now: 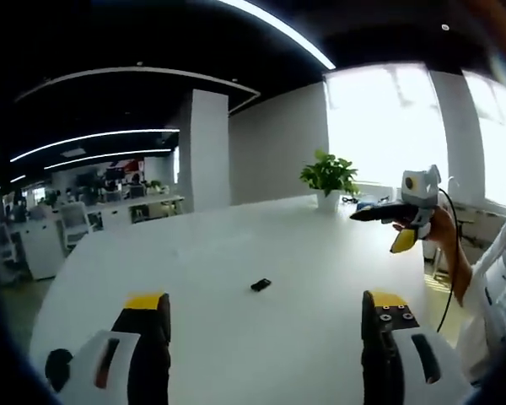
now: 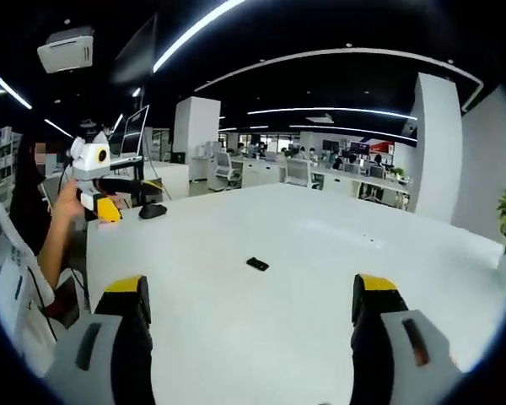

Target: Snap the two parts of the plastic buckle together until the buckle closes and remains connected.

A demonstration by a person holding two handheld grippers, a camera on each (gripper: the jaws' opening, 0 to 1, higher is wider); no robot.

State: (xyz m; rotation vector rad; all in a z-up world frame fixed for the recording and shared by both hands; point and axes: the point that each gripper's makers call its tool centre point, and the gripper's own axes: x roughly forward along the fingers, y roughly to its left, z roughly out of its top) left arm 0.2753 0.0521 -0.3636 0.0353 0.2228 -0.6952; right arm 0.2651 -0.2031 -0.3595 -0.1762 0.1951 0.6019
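Fingers (image 1: 152, 325) of both grippers spread wide and empty above white counter (image 2: 320, 278); small black plastic buckle (image 1: 261, 284) untouched, nothing begun.

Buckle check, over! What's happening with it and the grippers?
Left gripper open, right gripper open. Small black buckle on white table, untouched. Nothing in the way.

Left claw (image 1: 266, 325): two black jaws with yellow tips rising from the lower edge of the left gripper view, set wide apart, nothing between them.

Right claw (image 2: 249, 312): same build, jaws likewise spread wide and empty at the bottom of the right gripper view. It also appears at right of the left gripper view (image 1: 378, 214), held in a hand (image 1: 443, 228).

Left claw seen again at upper left of the right gripper view (image 2: 156, 210), gripped by a hand (image 2: 67, 207), forearm running down-left.
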